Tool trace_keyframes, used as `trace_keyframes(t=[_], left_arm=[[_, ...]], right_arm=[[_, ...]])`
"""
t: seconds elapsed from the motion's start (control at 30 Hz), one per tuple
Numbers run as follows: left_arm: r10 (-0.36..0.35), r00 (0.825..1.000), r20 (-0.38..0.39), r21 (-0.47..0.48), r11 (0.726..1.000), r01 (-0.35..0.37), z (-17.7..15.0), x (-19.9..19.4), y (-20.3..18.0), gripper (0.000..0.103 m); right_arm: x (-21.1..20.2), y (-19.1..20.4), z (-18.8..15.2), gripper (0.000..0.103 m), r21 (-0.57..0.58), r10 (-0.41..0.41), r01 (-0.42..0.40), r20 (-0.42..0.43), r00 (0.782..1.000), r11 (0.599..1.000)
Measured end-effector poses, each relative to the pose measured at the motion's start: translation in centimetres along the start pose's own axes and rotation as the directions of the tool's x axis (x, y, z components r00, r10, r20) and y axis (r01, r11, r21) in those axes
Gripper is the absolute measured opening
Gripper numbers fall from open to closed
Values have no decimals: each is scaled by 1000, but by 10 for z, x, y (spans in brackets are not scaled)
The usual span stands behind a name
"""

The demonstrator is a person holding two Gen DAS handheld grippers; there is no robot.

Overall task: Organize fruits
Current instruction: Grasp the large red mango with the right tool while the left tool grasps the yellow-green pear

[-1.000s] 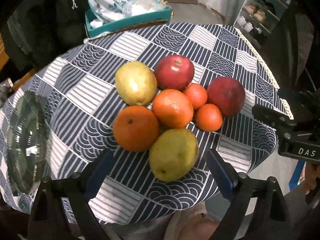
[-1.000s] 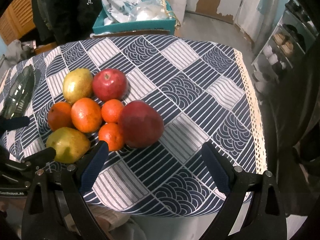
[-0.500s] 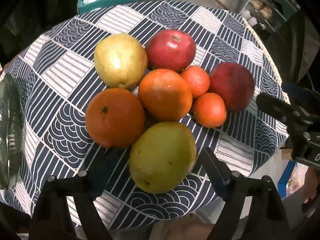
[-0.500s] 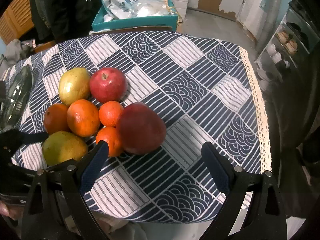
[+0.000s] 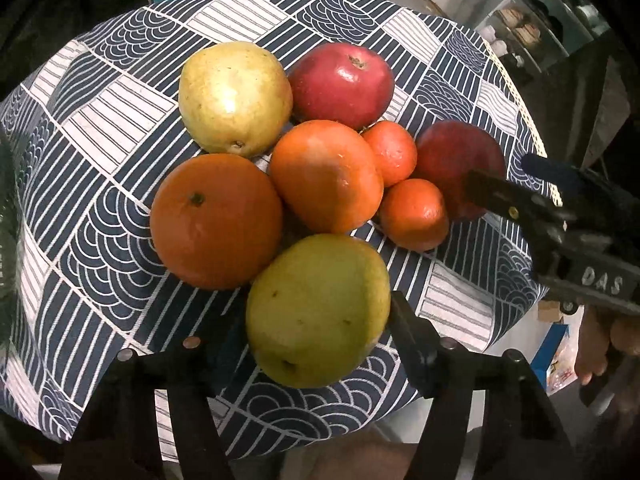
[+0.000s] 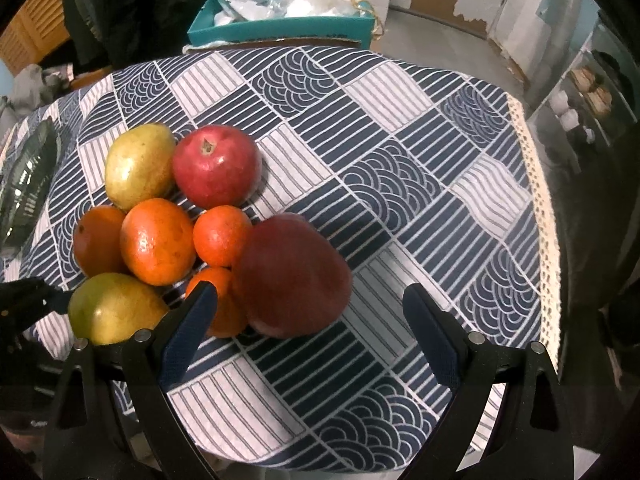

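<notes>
Left gripper point(image 5: 316, 320) points steeply down over the fruit cluster on the desk point(image 5: 120, 112). Its jaws are closing around the green pear point(image 5: 318, 310), which sits between them; both sides look to be touching its flanks, though the left contact is in shadow. Just beyond the jaws: orange point(image 5: 216, 220), second orange point(image 5: 326, 176), yellow pear point(image 5: 234, 96) and red apple point(image 5: 340, 84); two mandarins point(image 5: 414, 214) lie beyond-right.

Right gripper point(image 6: 310, 316) has its jaws wide apart and holds nothing. The dark red apple point(image 6: 292, 276) sits between the jaws, nearer the left one, untouched. A glass plate point(image 6: 28, 176) lies far left of them.
</notes>
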State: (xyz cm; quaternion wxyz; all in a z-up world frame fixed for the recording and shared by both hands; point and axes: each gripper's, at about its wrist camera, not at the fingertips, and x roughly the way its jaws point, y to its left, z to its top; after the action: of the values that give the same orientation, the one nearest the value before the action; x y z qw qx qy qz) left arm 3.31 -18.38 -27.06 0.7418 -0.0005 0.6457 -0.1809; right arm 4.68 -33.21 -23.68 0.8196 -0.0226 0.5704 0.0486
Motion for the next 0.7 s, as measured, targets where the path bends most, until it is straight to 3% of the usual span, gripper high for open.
trace_keyframes(t=[0.3,0.5,0.7], left_arm=[[32,999,29,41,999,-33,-9,-18,5,68],[54,994,90,71,996,-60,-8,-40,6,68],[63,990,129,65,995,-72,-4,-54,15,68]], right_arm=[[18,-4,10,93,59,78,-76,-36,996,995],[31,-13,10,87,117,120,-112,-70,990,987],[40,-25,7,75,234,234,-211,-77,969,949]])
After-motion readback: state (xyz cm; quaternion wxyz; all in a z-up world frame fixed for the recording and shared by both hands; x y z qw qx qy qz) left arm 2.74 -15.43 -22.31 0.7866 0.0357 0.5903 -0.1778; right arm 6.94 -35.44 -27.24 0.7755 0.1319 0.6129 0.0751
